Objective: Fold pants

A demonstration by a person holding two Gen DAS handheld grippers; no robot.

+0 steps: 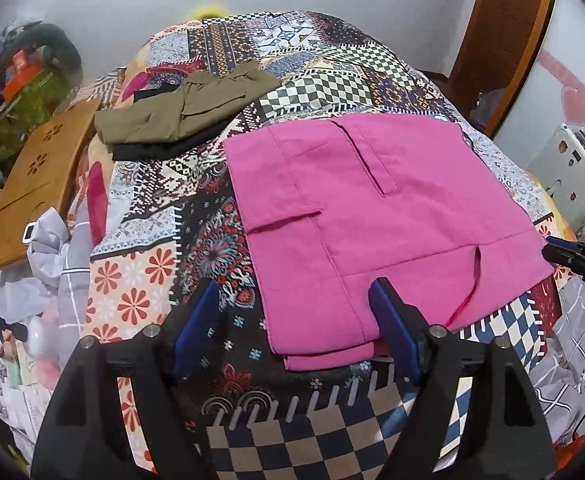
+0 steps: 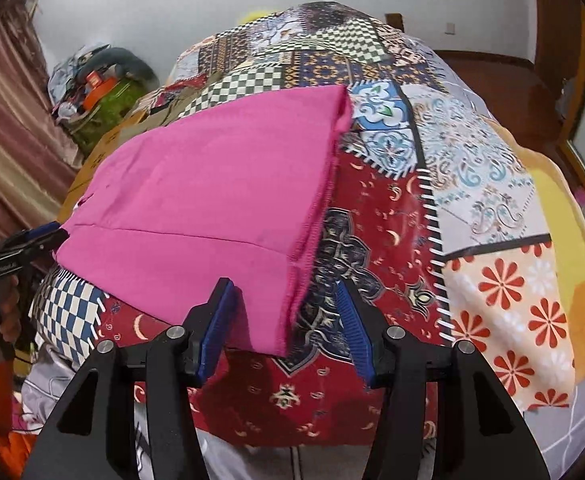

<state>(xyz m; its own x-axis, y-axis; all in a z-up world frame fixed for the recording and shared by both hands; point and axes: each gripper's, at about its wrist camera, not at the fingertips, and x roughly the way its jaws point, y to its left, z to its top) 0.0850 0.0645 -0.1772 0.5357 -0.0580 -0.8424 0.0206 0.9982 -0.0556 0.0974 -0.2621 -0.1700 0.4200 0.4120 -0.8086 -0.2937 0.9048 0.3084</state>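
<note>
Pink pants (image 1: 372, 216) lie folded flat on the patchwork bedspread (image 1: 164, 272); they also show in the right wrist view (image 2: 212, 200). My left gripper (image 1: 296, 296) is open just above the near left corner of the pants, holding nothing. My right gripper (image 2: 284, 296) is open, its fingers astride the near right corner of the pants, not closed on the cloth. Each gripper shows at the edge of the other's view: the right one (image 1: 572, 256) and the left one (image 2: 32, 240).
Folded olive pants (image 1: 184, 108) lie on a black garment at the far left of the bed. A wooden board (image 1: 40, 176) leans at the left. Cluttered bags (image 2: 100, 92) stand by the wall. A white case (image 1: 572, 180) stands at the right.
</note>
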